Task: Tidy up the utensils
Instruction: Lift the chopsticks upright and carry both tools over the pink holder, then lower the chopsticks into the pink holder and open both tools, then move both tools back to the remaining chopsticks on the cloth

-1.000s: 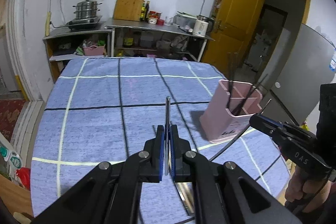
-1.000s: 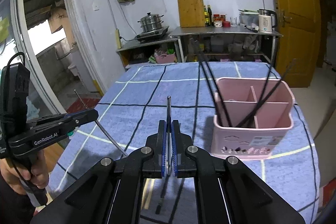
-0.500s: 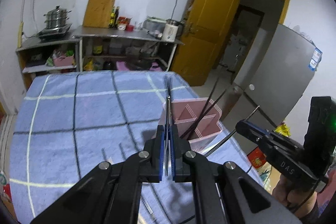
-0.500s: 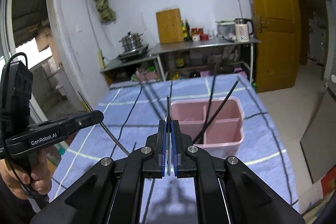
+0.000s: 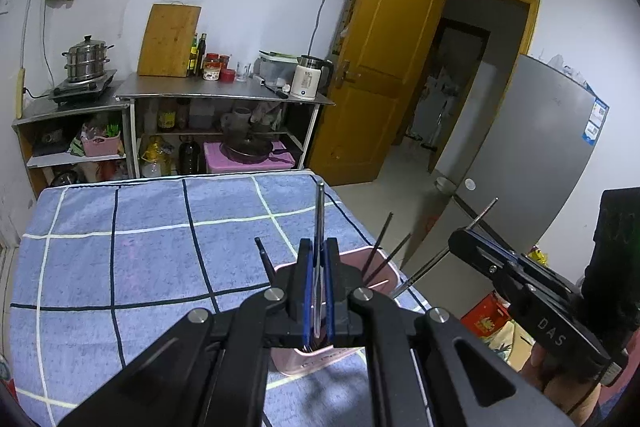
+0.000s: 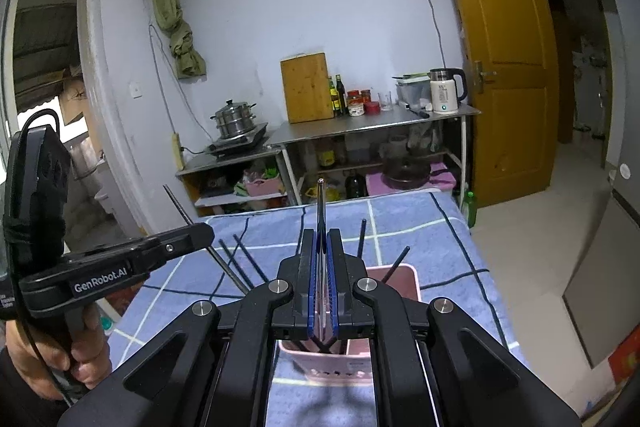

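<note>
Chopsticks being sorted into a holder. Left gripper (image 5: 316,291), its blue pads pressed together on one thin, silvery metal chopstick (image 5: 319,215), carries the rod pointing forward and slightly upward above the pink plastic utensil holder (image 5: 390,273). Right gripper (image 6: 319,283) is likewise clamped on a second silvery metal chopstick (image 6: 320,203), held over the same holder, whose rim shows just below its pads. The holder stands on the table covered with a blue checked cloth (image 5: 140,259), near its right-hand edge in the left wrist view, and already contains several dark, slender chopsticks (image 6: 362,237) leaning at different angles.

Handling, as judged: each metal chopstick is light, rigid and smooth, hence inclined to slide or swivel between flat pads. A grip near the middle of the shaft, as appears to be the case here, limits swivelling; a grip near one end would let the free end swing. The rod tolerates firm pressure without damage. The holder is light plastic and may tip or shift if a descending tip strikes its wall or a leaning dark chopstick, so each rod is best lowered tip-first into open compartment space. Which compartment lies beneath each gripper cannot be told.
</note>
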{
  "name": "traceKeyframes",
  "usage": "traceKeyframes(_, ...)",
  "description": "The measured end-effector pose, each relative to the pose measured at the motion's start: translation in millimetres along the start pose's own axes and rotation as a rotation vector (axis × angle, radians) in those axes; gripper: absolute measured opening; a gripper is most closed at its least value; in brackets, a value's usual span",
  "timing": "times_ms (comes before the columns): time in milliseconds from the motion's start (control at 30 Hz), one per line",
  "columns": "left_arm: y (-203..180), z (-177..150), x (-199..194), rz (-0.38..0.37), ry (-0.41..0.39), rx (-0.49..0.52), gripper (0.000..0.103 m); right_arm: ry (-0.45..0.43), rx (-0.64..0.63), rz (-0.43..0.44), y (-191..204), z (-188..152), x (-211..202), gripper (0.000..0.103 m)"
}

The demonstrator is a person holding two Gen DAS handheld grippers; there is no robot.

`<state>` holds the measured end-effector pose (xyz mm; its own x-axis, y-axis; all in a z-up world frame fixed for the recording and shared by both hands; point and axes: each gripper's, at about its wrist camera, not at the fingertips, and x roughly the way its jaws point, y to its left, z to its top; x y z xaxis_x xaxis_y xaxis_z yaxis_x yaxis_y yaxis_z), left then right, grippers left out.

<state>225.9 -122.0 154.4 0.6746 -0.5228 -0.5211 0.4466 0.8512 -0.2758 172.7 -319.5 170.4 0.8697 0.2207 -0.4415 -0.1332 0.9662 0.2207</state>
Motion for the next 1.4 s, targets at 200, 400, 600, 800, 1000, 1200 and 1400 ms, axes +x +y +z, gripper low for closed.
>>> traceKeyframes(200, 6.1, -14.4, 27.5, 0.0, 0.047, -0.014, 0.006, 0.051, 0.013, -0.007, -9.1, -19.0, 26.5, 0.005)
traceKeyframes(400, 6.6, -31.1, 46.9, 0.013, 0.089, -0.011, 0.006, 0.108, 0.022, -0.01, -16.0, -43.6, 48.3, 0.005)
traceKeyframes(600, 8.4, -42.6, 57.1, 0.025, 0.12, -0.003, 0.006, 0.166, 0.024, -0.008, -20.1, -60.1, 64.8, 0.005)
traceKeyframes(800, 3.6, -47.8, 55.8, 0.028, 0.121, 0.022, 0.006, 0.185, 0.026, -0.013, -22.4, -63.0, 65.0, 0.005)
traceKeyframes(1000, 0.0, -43.8, 37.1, 0.02, 0.082, 0.038, 0.018, 0.148, 0.015, -0.023, -17.6, -58.2, 49.9, 0.017)
traceKeyframes(1200, 0.3, -37.5, 10.0, 0.013, 0.033, 0.04, 0.02, 0.108, 0.017, -0.023, -13.8, -52.0, 29.5, 0.017)
traceKeyframes(1400, 9.2, -37.0, -19.8, 0.027, -0.014, 0.037, 0.021, 0.06, 0.015, -0.028, -7.8, -50.0, 4.1, 0.017)
